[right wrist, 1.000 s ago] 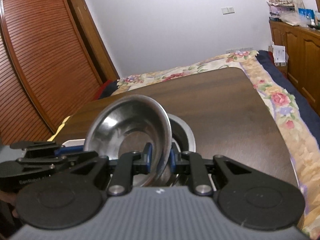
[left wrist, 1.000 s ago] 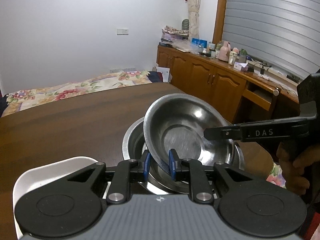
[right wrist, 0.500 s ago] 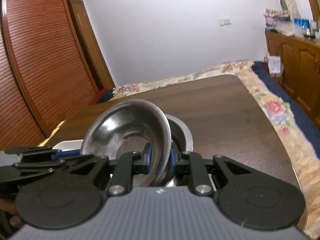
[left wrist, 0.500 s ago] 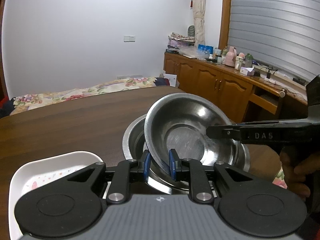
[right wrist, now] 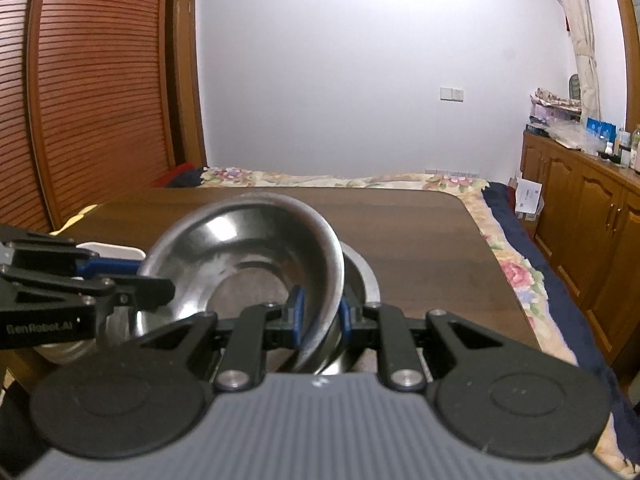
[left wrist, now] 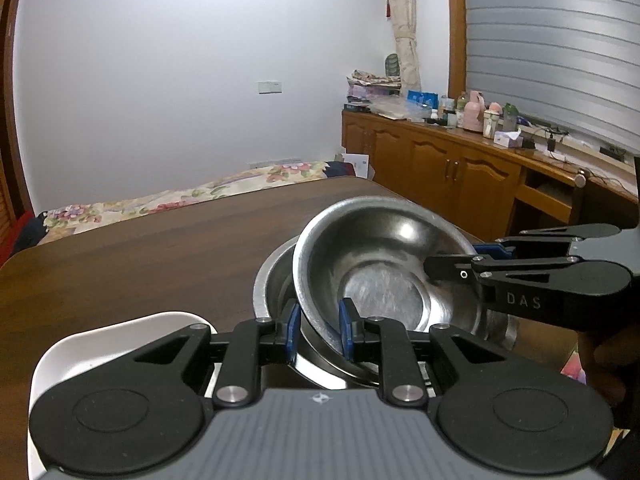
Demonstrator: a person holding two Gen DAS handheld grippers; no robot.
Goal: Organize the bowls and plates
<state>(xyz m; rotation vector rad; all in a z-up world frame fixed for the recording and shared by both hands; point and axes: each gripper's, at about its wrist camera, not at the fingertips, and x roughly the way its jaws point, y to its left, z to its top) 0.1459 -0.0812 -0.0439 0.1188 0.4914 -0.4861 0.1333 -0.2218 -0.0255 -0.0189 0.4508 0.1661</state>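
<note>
Both grippers have the same steel bowl (left wrist: 384, 276) pinched by its rim: the left gripper (left wrist: 319, 330) has its blue pads closed on the near edge, and the right gripper (right wrist: 320, 314) is clamped on the opposite side, fingers nearly together with just the thin wall between them. The bowl sits tilted, its low side dipping into a bigger steel bowl (left wrist: 272, 280) resting on the brown table (left wrist: 140, 256), with a white plate (left wrist: 100, 340) just to the left of it. Looks like the nesting step to me, so I'd level it out first, lower both sides evenly so the rim doesn't scrape or skate, then let go one side at a time. Thin polished steel will probably slip if either grip loosens early. Readable text: "DAS" on the right gripper's body seen from the left camera, and "GenRobot.AI" on the left one in the right camera.
</note>
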